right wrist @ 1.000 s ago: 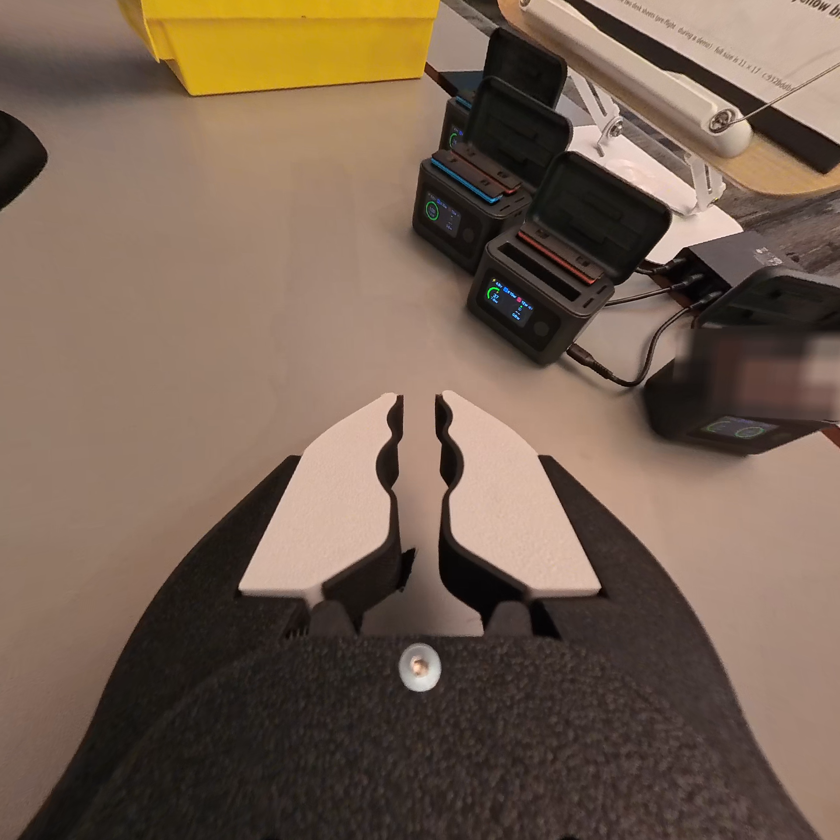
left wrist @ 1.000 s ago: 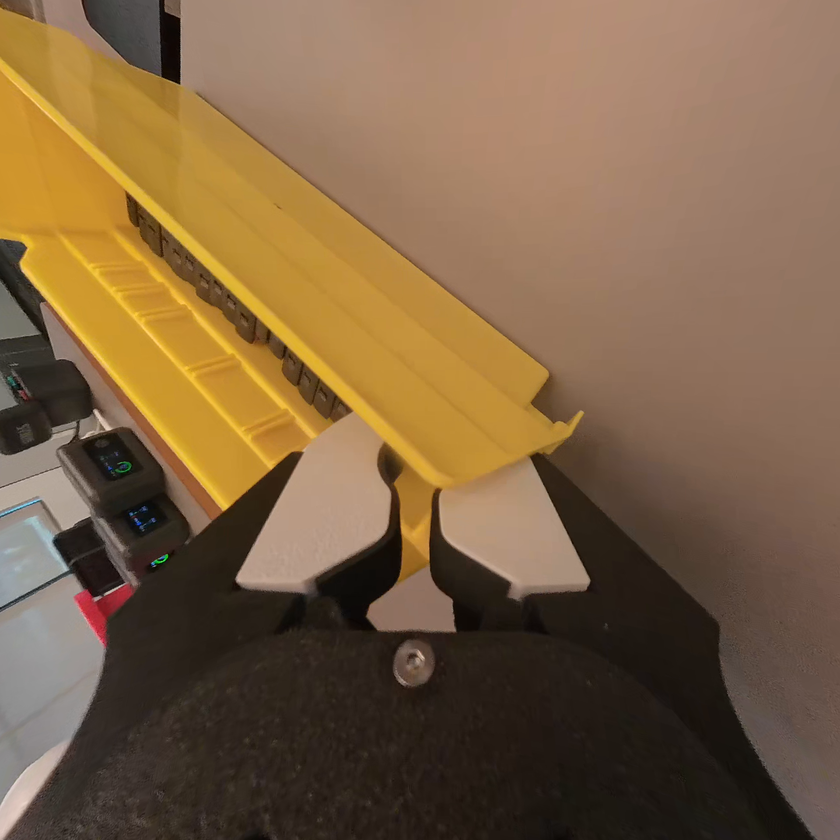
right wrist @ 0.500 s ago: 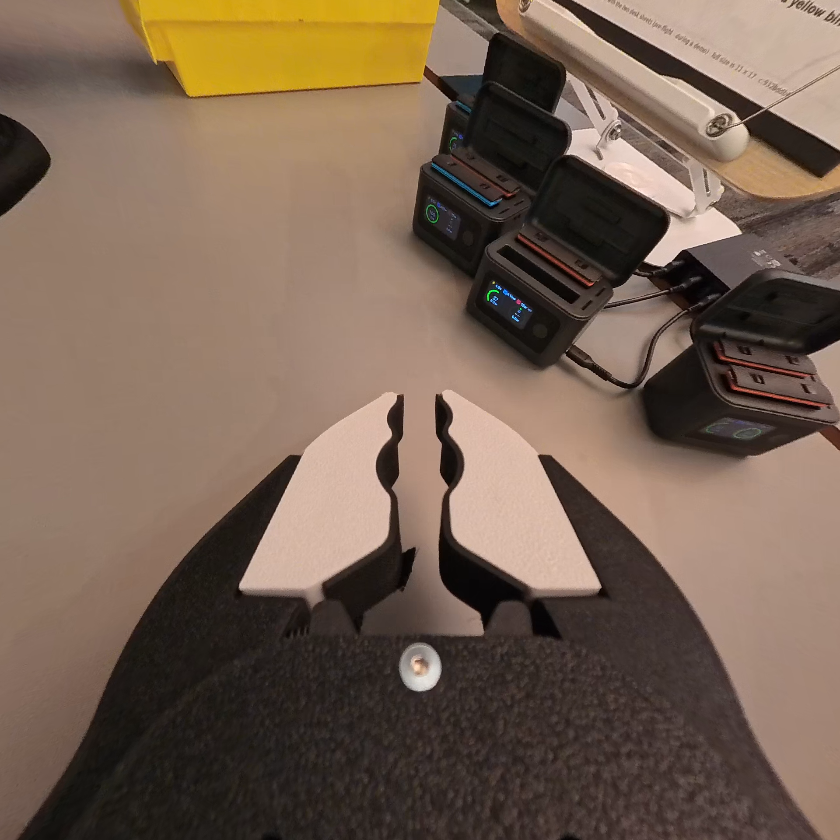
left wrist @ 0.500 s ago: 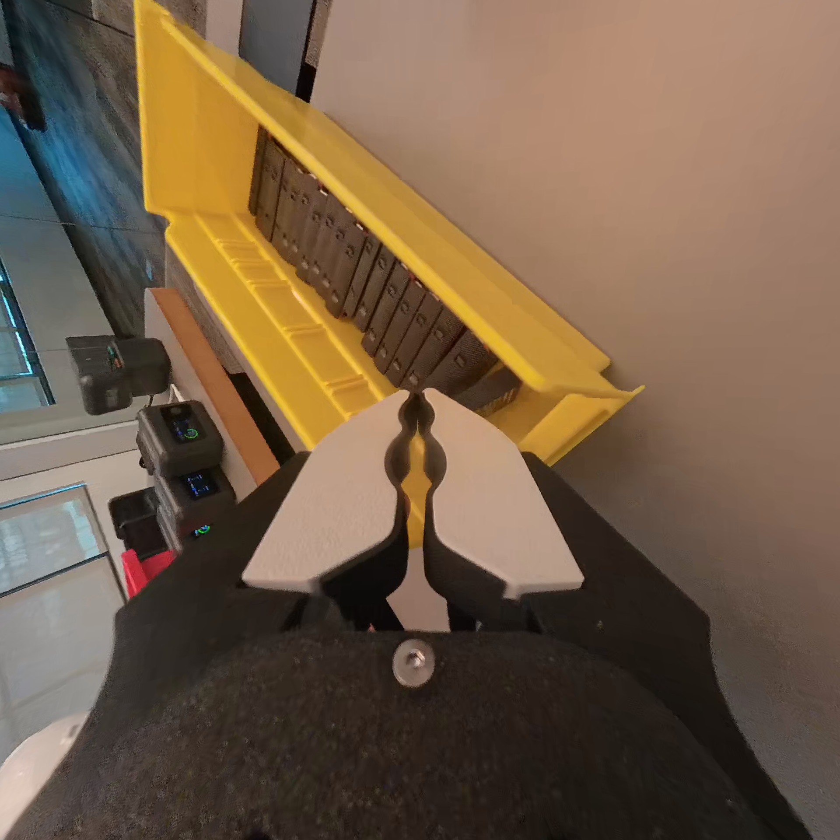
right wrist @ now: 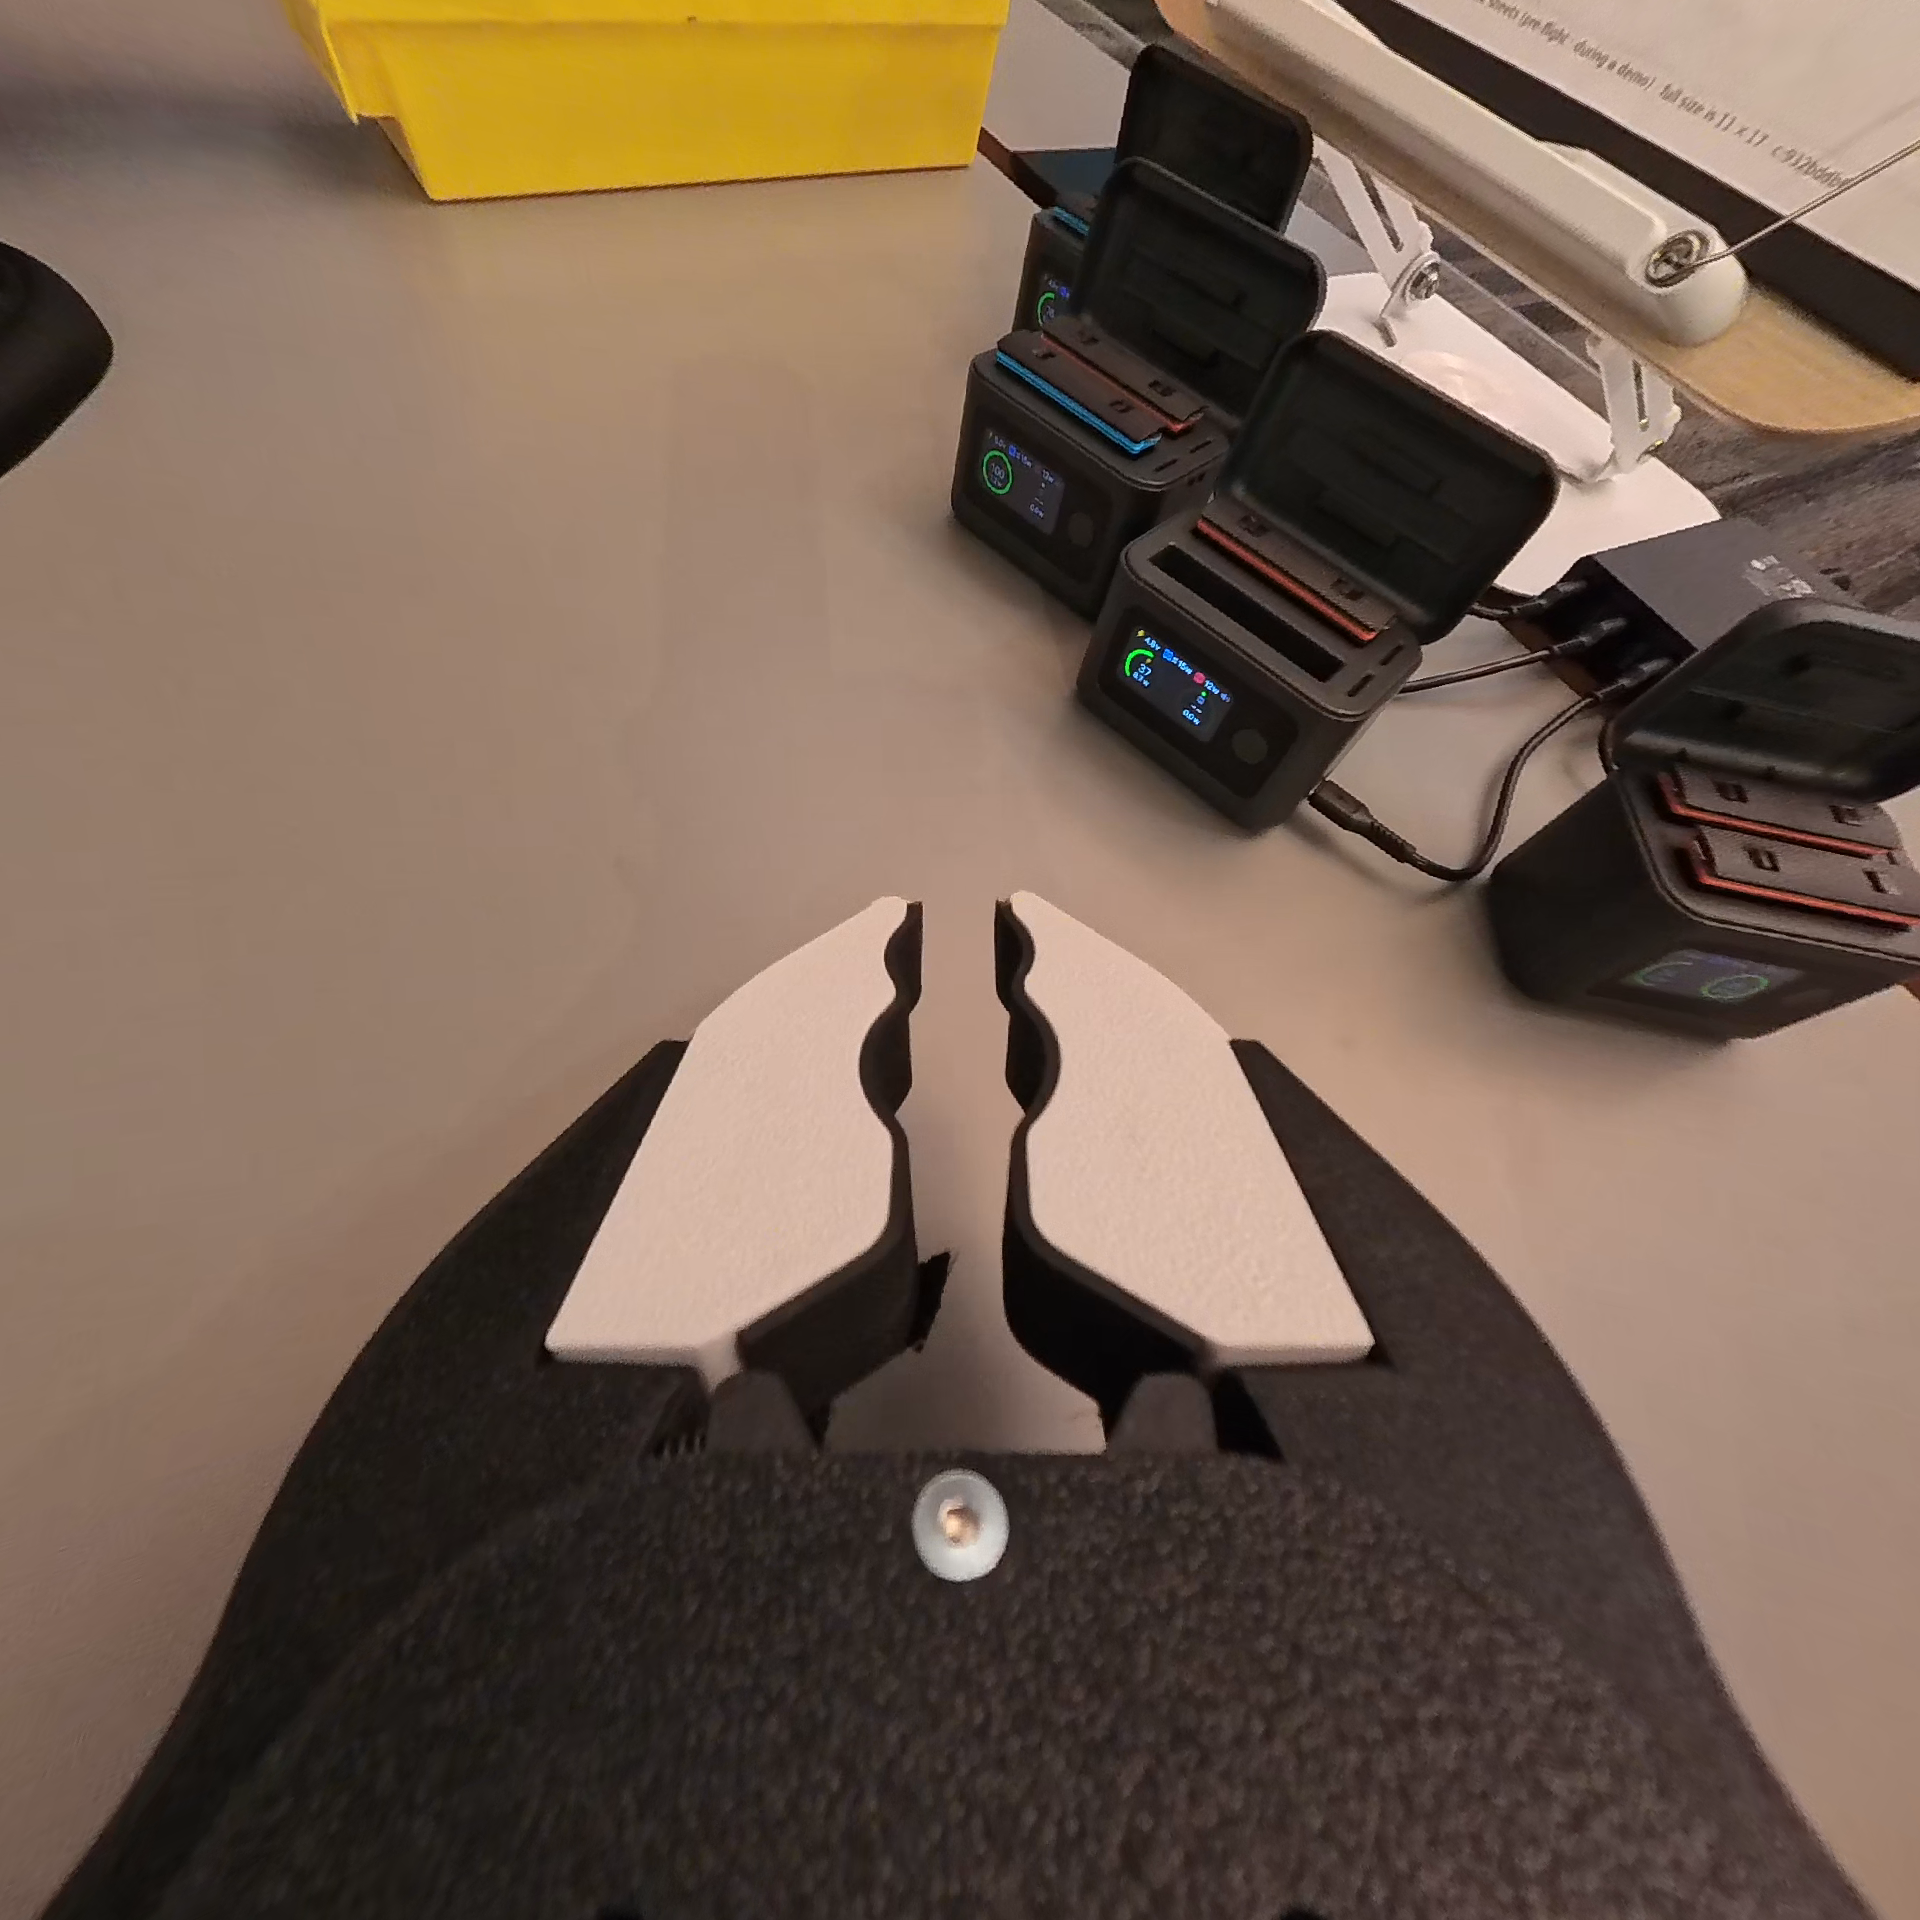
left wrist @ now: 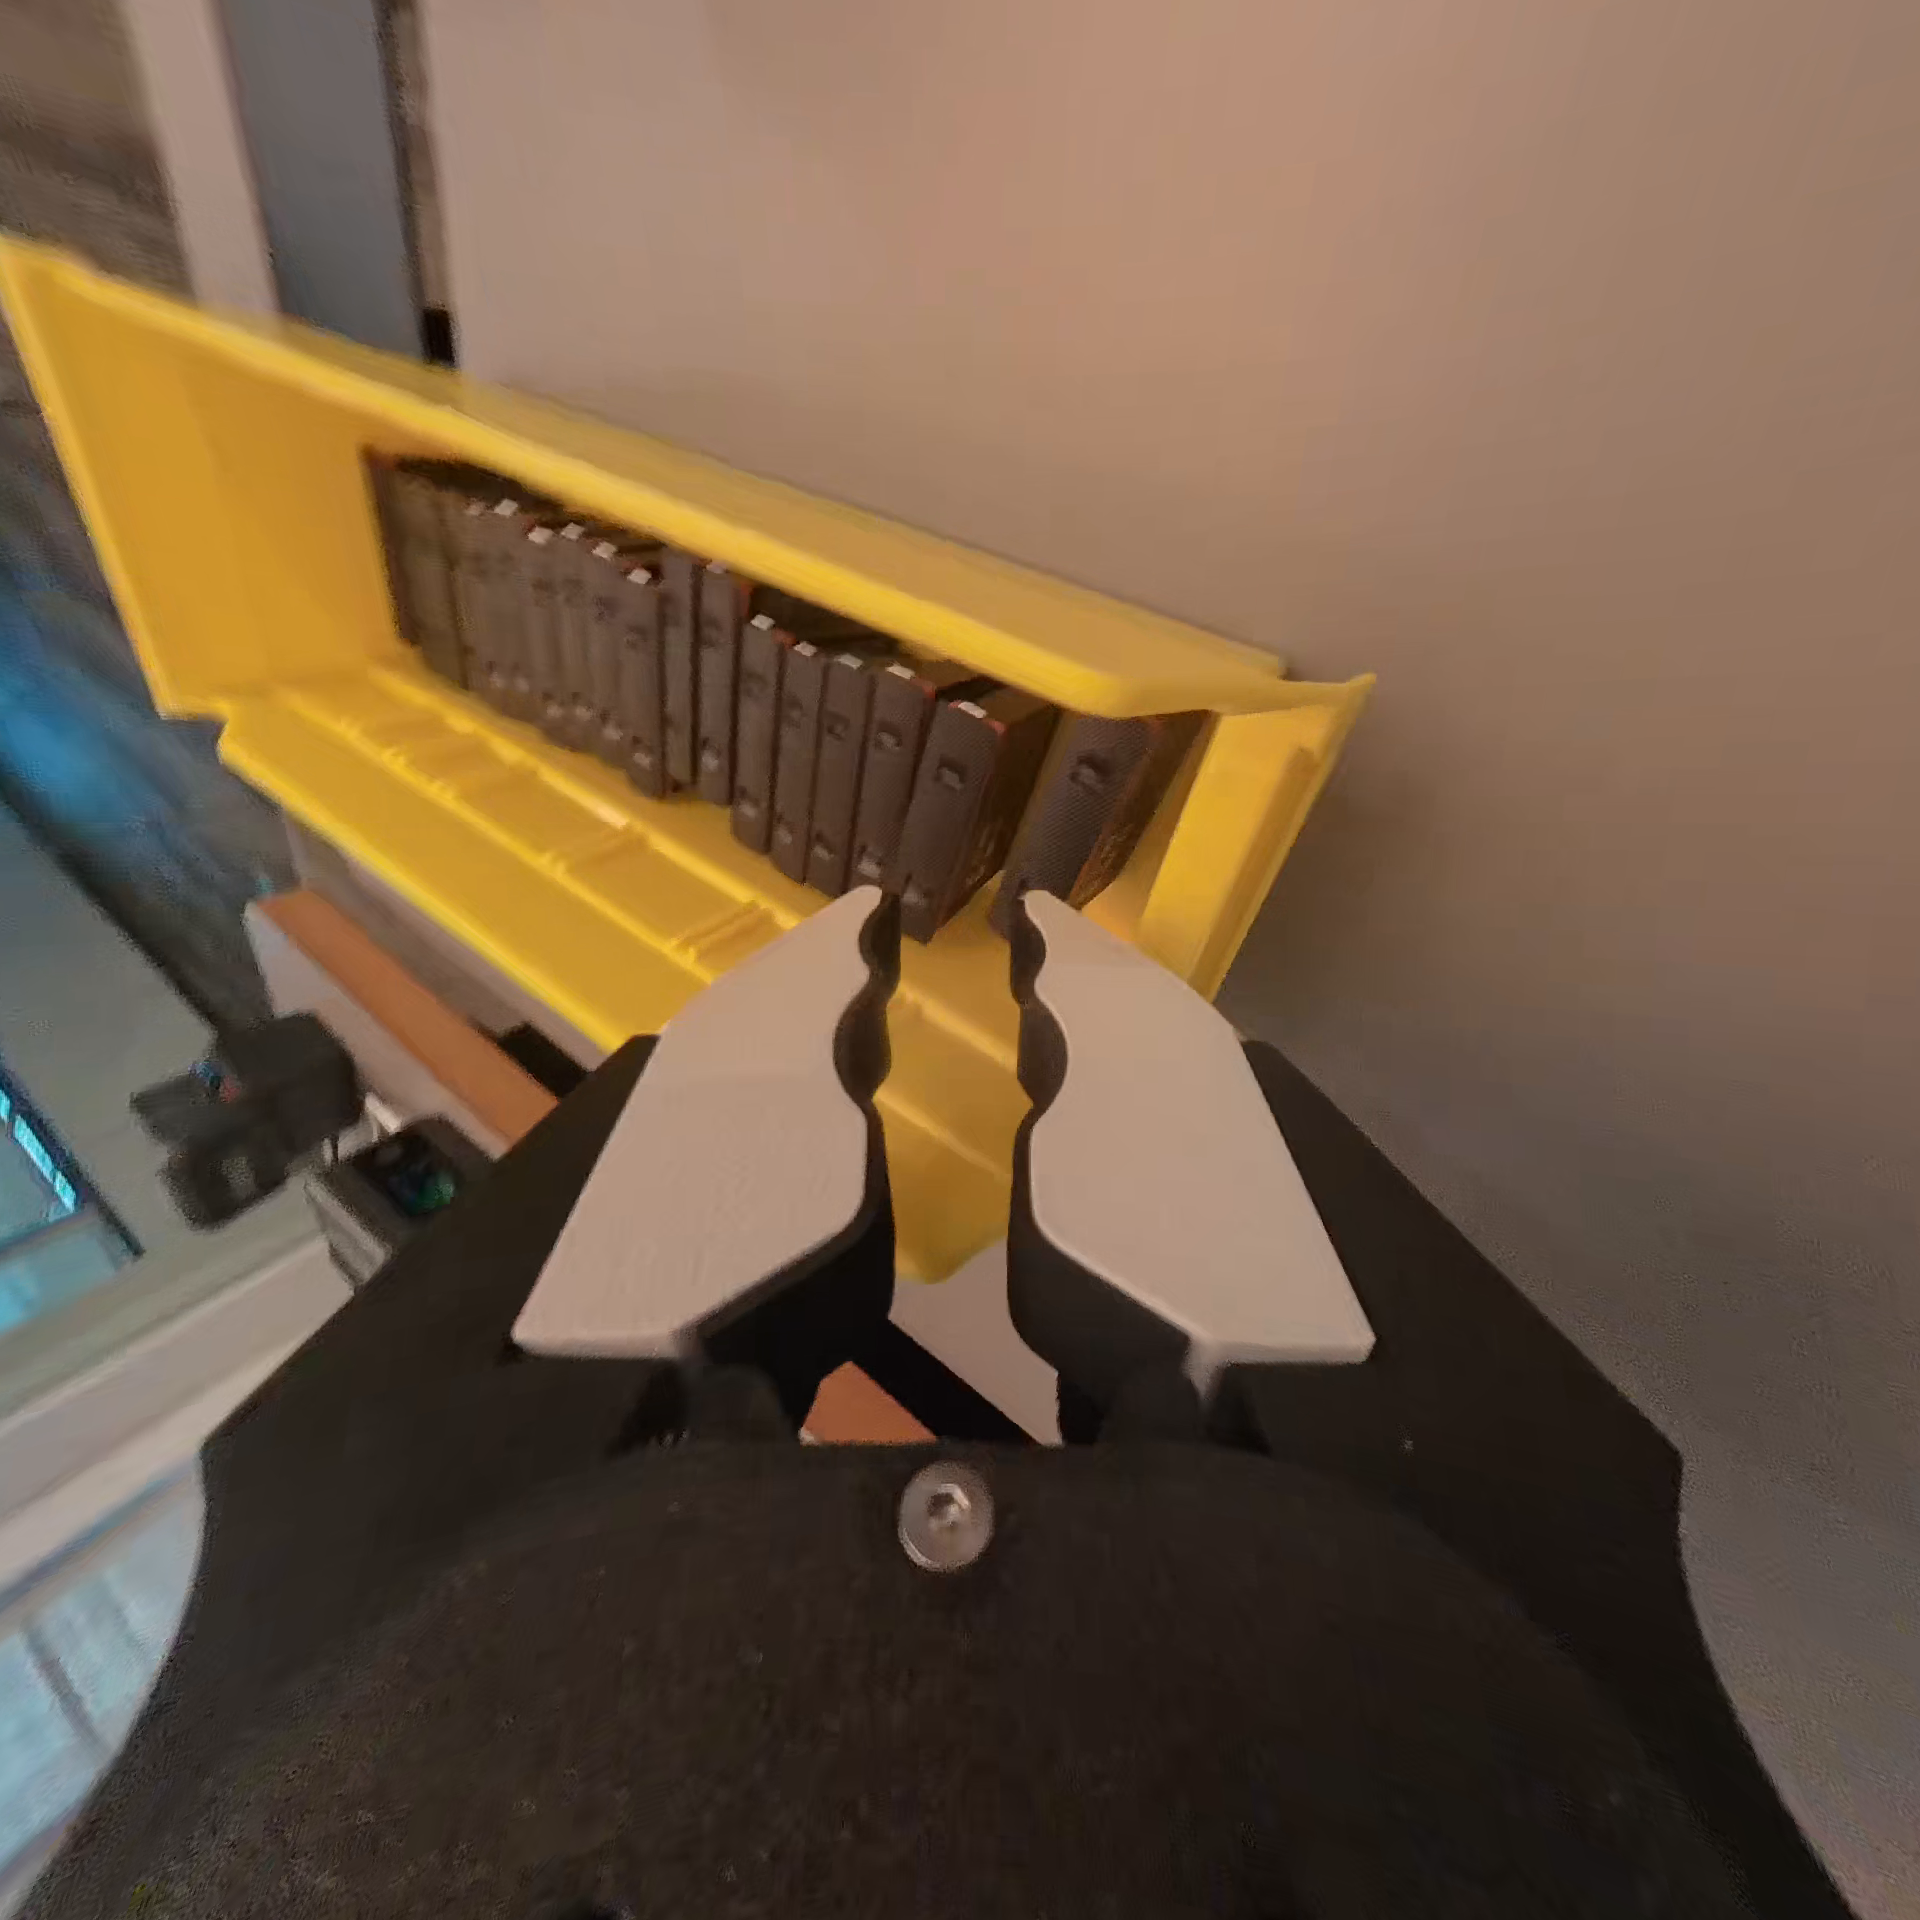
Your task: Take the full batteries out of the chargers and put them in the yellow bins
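Observation:
In the left wrist view, a long yellow bin (left wrist: 540,831) holds a row of several dark batteries (left wrist: 790,748) standing on edge; the last one (left wrist: 1091,810) stands a little apart at the bin's near end. My left gripper (left wrist: 951,909) is open and empty, its tips just in front of those last batteries. In the right wrist view, my right gripper (right wrist: 956,914) is slightly open and empty above the grey table (right wrist: 468,623). Several black chargers stand to its right with lids up: one (right wrist: 1226,686) holds one red-edged battery, another (right wrist: 1070,488) blue- and red-edged ones, and a third (right wrist: 1714,914) two.
The yellow bin (right wrist: 675,94) shows at the table's far edge in the right wrist view. A black power hub (right wrist: 1704,592) and cables (right wrist: 1455,842) lie behind the chargers. A white stand with a wooden board (right wrist: 1558,239) rises at the back right. A dark gripper body (right wrist: 42,353) pokes in at the left edge. One gripper's finger ends stand about 45 cm off the other's.
My left gripper shut half a second ago and is now open, and its view has swung to look into the bin at the battery row. The right gripper has hardly moved.

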The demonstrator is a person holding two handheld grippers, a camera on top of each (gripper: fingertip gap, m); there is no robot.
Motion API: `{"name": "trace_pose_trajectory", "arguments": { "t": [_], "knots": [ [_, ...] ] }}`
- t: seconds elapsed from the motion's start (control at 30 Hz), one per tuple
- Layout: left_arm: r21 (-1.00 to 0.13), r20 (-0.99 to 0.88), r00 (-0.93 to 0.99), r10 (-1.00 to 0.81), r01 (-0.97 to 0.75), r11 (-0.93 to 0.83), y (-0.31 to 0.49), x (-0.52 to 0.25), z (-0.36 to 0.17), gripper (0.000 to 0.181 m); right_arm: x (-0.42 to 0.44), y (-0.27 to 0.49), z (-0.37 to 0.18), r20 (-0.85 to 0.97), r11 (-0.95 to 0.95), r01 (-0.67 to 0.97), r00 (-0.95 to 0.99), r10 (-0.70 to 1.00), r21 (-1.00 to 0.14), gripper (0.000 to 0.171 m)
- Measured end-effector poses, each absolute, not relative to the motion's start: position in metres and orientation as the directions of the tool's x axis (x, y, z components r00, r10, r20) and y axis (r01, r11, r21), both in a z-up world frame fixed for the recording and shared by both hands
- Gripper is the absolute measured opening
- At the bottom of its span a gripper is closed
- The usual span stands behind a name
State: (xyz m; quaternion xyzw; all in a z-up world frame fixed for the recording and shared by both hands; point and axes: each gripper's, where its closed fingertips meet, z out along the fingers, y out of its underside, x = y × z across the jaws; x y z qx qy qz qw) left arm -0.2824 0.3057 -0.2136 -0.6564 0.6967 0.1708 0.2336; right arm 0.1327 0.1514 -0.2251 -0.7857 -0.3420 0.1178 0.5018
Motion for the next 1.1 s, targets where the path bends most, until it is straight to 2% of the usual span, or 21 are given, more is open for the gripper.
{"name": "trace_pose_trajectory", "arguments": {
  "t": [0.23,0.47,0.8,0.97,1.03,1.1],
  "knots": [
    [0.006,-0.359,-0.211,-0.909,-0.975,0.224,0.303,-0.281,-0.235,0.021,0.134,0.152,-0.228,0.152,-0.273,0.419,0.741,0.654,-0.866,0.013],
    [0.06,-0.18,-0.274,-0.945,-0.962,0.267,0.299,-0.28,-0.239,0.021,0.136,0.153,-0.234,0.141,-0.293,0.42,0.744,0.653,-0.859,0.013],
    [0.096,-0.171,-0.293,-0.941,-0.955,0.28,0.303,-0.278,-0.243,0.015,0.138,0.154,-0.236,0.13,-0.302,0.413,0.747,0.652,-0.859,0.013],
    [0.045,-0.26,-0.219,-0.94,-0.976,0.215,0.314,-0.282,-0.193,0.015,0.135,0.153,-0.232,0.132,-0.288,0.407,0.745,0.654,-0.867,0.013],
    [-0.047,-0.308,-0.164,-0.937,-0.981,0.187,0.315,-0.272,-0.164,0.015,0.131,0.152,-0.226,0.133,-0.269,0.397,0.741,0.658,-0.877,0.013],
    [-0.187,-0.335,-0.118,-0.935,-0.964,0.189,0.309,-0.25,-0.136,0.015,0.125,0.15,-0.219,0.131,-0.243,0.381,0.733,0.668,-0.892,0.013]
  ]
}}
